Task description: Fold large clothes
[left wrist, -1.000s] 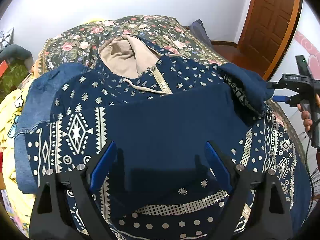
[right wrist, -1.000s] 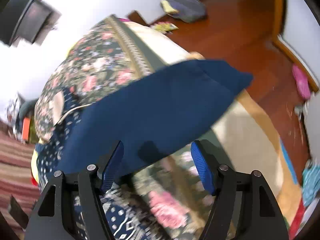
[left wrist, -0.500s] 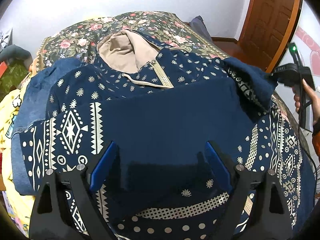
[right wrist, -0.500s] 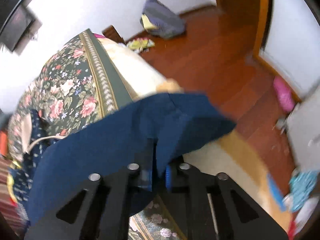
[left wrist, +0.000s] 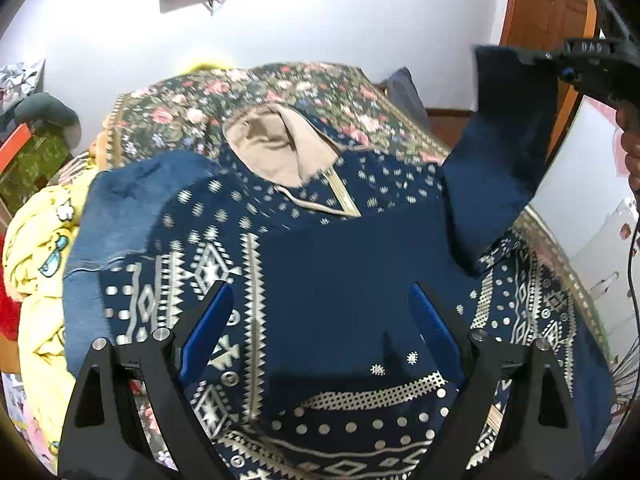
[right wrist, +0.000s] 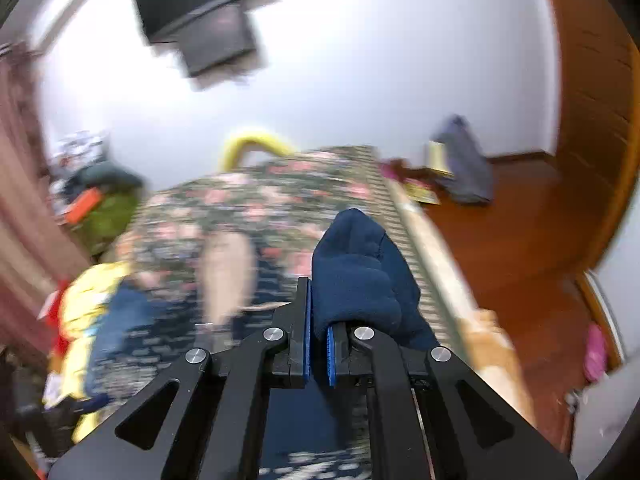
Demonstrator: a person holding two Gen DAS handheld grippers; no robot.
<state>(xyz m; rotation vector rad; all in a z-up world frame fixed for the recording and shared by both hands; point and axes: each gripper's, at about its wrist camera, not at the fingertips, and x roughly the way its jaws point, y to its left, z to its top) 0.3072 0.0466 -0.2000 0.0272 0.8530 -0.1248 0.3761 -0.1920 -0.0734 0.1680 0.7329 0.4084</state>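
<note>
While the big blue hoodie (left wrist: 320, 280) lies spread on the flowery bed (left wrist: 248, 92), I see its plain blue sleeve (right wrist: 356, 272) pinched tight in my right gripper (right wrist: 318, 336), bunched just past the tips. My left gripper (left wrist: 320, 328) hangs wide open above the hoodie, holding nothing.

Hoodie (left wrist: 328, 280): matt navy knit cloth, pale woven-look pattern; sleeve (right wrist: 360, 272) soft, fleecy. Hood lining (left wrist: 272, 152) smooth beige fabric. Bedspread (left wrist: 304, 92) floral cloth, matt. Gripper fingers (left wrist: 152, 392) matt black plastic, shiny metal screws; pads (left wrist: 206, 330) ribbed blue rubber-like. Floor (right wrist: 520, 216) and door (left wrist: 548, 4) glossy reddish wood.
</note>
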